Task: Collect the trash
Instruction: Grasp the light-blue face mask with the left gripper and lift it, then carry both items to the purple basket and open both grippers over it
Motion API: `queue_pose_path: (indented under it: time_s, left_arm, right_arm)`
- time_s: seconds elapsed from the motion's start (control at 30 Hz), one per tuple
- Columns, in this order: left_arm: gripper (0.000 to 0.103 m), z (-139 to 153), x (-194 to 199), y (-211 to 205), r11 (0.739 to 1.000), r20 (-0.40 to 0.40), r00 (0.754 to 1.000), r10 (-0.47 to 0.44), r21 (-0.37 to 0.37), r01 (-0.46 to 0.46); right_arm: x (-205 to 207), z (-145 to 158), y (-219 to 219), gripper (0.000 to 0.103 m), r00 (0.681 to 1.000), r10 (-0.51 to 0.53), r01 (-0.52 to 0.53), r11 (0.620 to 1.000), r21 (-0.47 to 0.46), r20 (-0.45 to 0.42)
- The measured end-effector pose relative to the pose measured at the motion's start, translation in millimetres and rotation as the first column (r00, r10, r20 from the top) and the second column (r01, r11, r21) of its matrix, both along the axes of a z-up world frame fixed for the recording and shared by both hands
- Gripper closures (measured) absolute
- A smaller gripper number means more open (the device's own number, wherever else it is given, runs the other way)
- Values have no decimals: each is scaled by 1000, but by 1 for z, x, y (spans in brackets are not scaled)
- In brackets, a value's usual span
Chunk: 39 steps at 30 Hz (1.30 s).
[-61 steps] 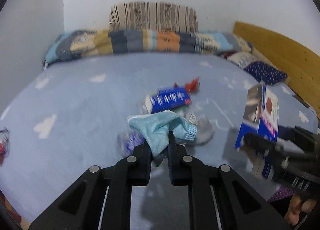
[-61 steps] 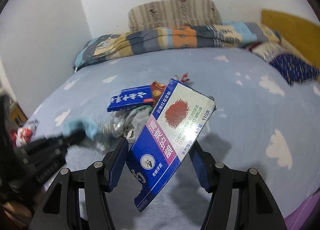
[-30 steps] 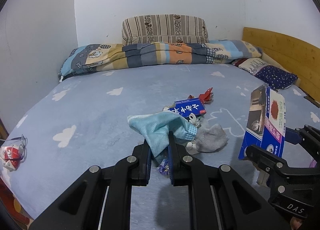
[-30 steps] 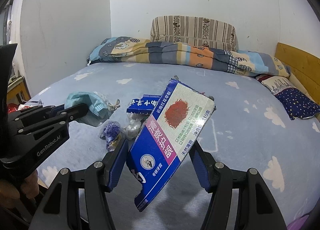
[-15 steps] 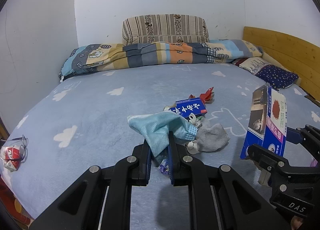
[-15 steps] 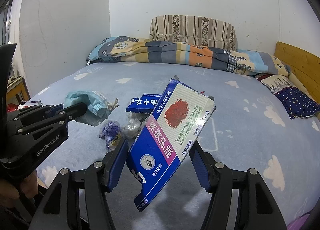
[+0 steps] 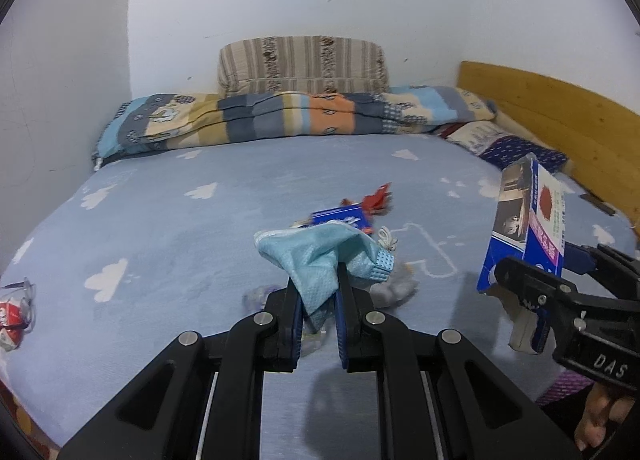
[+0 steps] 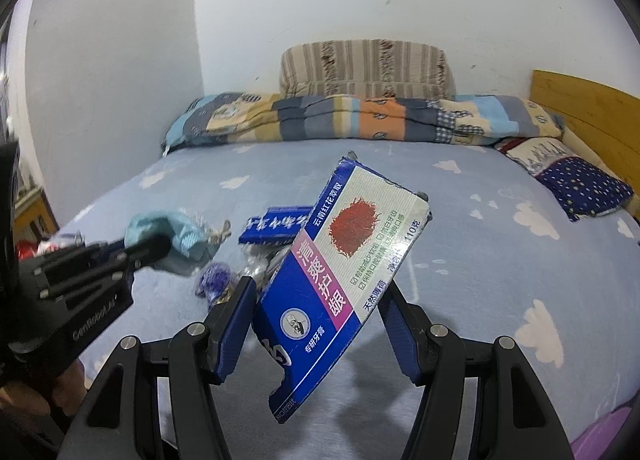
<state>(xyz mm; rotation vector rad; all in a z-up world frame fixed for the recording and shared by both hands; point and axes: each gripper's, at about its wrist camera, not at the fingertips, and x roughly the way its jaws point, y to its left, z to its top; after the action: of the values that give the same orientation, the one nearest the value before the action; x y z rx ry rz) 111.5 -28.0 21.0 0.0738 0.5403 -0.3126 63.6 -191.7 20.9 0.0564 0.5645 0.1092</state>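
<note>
My left gripper (image 7: 318, 292) is shut on a light blue face mask (image 7: 320, 256) and holds it above the bed; the mask also shows in the right wrist view (image 8: 176, 238). My right gripper (image 8: 316, 300) is shut on a blue and white toothpaste box (image 8: 344, 264), held tilted above the bed; the box also shows at the right of the left wrist view (image 7: 528, 227). On the bed lie a small blue box (image 7: 344, 217), a red wrapper (image 7: 376, 199), a grey crumpled piece (image 7: 394, 288) and a purple wrapper (image 8: 216, 280).
The bed (image 7: 160, 227) has a blue sheet with white clouds. A folded striped quilt (image 7: 304, 115) and a striped pillow (image 7: 304, 59) lie at the head. A wooden board (image 7: 560, 115) runs along the right. A red and white item (image 7: 12, 316) sits at the left edge.
Both grippers have lifted and drawn back from the trash pile over two seconds, each keeping its hold. In the last half second they shifted slightly, with motion blur.
</note>
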Motion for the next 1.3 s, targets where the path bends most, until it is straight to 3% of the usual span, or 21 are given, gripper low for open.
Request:
queue_pose_path:
  time_s: [0.27,0.47,0.53,0.63,0.77,0.87,0.97,1.03,1.1,1.17,1.3]
  left_arm:
    - [90,1,-7,-15,994,-36,994,-104,-32,103]
    - [90,18,-33,-68,958,-62,957,-282,-69,278]
    - [90,23,-47,-93,934,-68,933,-354,-75,349]
    - [89,28,-71,-143,878,-93,873,-478,-82,472]
    - [89,24,-107,-214,782,-155,767,-623,-103,615]
    - [89,16,-130,-260,720,-192,698,-690,-87,688]
    - [89,6,-151,-303,662,-237,632,-738,-71,746]
    - [89,0,-157,-326,637,-277,596,-754,-85,766]
    - [81,-5,-161,-343,625,-310,570,-760,-110,773]
    - [55,-10,-163,-353,621,-336,556,-760,-128,773]
    - [53,-10,-161,-350,633,-327,569,-755,-136,762]
  right_arm:
    - [-31,6,-24,37,998,-62,62,996,68,-3]
    - [-72,23,-70,37,990,-139,140,974,178,-18]
    - [-99,32,-96,36,979,-202,200,965,170,-7]
    - [-139,42,-140,36,949,-314,311,932,184,-16]
    - [-193,40,-201,36,890,-449,455,866,209,-79]
    - [-233,30,-239,35,823,-554,568,802,187,-123]
    - [-255,17,-266,35,787,-593,617,761,200,-171]
    - [-262,7,-280,35,764,-613,645,740,193,-201]
    - [-267,-3,-292,34,750,-623,661,724,197,-223]
    - [-268,-13,-304,34,743,-621,667,719,195,-251]
    - [-282,-23,-318,32,708,-650,703,687,185,-275]
